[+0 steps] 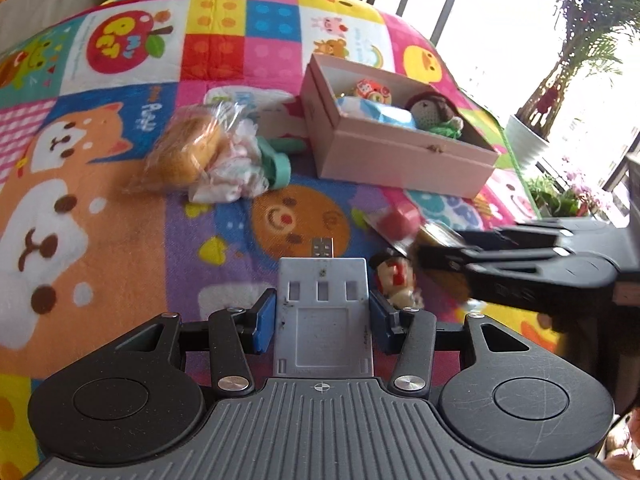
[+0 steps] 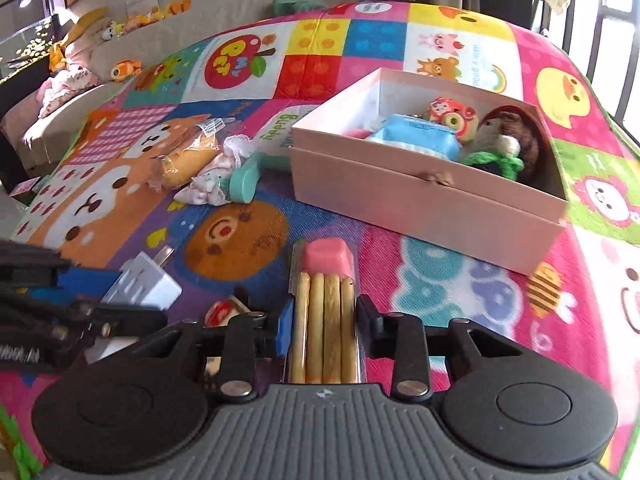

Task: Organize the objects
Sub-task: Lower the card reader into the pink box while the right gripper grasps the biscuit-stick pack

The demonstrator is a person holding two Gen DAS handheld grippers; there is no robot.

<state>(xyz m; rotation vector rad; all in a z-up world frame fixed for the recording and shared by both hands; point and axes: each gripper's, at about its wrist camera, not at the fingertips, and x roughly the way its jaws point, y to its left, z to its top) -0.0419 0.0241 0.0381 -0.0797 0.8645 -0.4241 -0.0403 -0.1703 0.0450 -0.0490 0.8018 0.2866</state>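
My left gripper (image 1: pixel 324 310) is shut on a white USB charger (image 1: pixel 323 280), its blue pads pressed on both sides and the plug pointing away. My right gripper (image 2: pixel 325 316) is shut on a clear pack of biscuit sticks (image 2: pixel 324 304) with a pink dip cup at its far end. The two grippers sit side by side low over the colourful play mat (image 1: pixel 120 240). An open pink box (image 1: pixel 400 160) lies ahead, and it holds a blue tissue pack (image 2: pixel 416 136), a crocheted doll (image 2: pixel 508 140) and a toy camera (image 2: pixel 452 114). A small figurine (image 1: pixel 394 280) lies between the grippers.
A bagged bun (image 1: pixel 188 152), a white-pink cloth bundle (image 1: pixel 236 172) and a teal plastic item (image 1: pixel 278 164) lie left of the box. Potted plants (image 1: pixel 560 92) stand by the window on the right. A sofa with plush toys (image 2: pixel 120 24) lines the far side.
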